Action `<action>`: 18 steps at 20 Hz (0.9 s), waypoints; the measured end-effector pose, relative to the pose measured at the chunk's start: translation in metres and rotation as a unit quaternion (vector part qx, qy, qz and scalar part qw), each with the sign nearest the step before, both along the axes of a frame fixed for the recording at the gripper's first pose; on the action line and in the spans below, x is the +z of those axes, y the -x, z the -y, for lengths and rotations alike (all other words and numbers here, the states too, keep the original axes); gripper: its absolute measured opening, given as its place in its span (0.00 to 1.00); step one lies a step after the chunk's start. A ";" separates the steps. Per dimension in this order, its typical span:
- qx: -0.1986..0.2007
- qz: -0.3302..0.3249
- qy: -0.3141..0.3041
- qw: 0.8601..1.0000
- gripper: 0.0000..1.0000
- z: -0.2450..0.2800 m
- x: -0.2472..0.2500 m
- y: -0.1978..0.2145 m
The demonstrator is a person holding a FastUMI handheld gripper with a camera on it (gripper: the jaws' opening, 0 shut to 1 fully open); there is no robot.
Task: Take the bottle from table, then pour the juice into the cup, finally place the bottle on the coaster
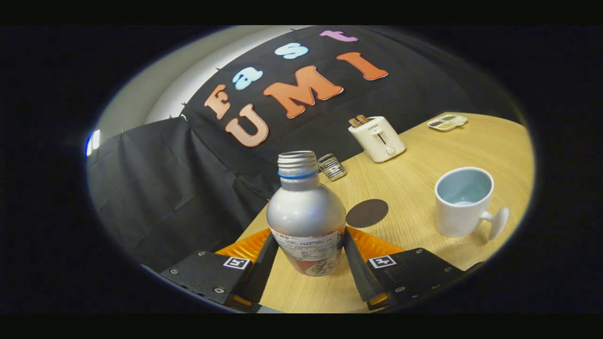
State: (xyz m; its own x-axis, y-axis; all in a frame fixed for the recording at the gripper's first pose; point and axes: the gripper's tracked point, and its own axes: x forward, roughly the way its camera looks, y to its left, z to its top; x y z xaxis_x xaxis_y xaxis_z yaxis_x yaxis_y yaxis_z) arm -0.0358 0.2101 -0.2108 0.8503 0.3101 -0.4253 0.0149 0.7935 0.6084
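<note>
Pinching bottle [306, 221] at lower centre with tool [306, 254], take seemingly done; next, likely tilting neck over cup [464, 202] at right, coaster [367, 213] between.

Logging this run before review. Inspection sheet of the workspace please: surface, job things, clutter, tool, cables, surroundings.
Surface: wooden table, bare around the job's things.
Job things: capless silver bottle upright between the fingers; white cup beyond them to the right, a little liquid inside; dark round coaster between bottle and cup, nothing on it.
Clutter: toaster with toast; small metal rack; compartment tray.
Tool: tool shut on bottle, both fingers pressing its label.
Cables: nothing seen.
Surroundings: black cloth wall.
</note>
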 end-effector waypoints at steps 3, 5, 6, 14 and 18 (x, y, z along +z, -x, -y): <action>-0.015 -0.018 -0.042 0.999 0.76 0.009 -0.002 -0.001; -0.024 -0.027 -0.078 0.996 0.76 0.014 -0.002 0.001; -0.026 -0.030 -0.091 0.995 0.76 0.017 -0.001 0.002; -0.053 -0.060 -0.162 0.984 0.76 0.035 -0.002 0.008; -0.065 -0.076 -0.204 0.974 0.76 0.041 0.000 0.008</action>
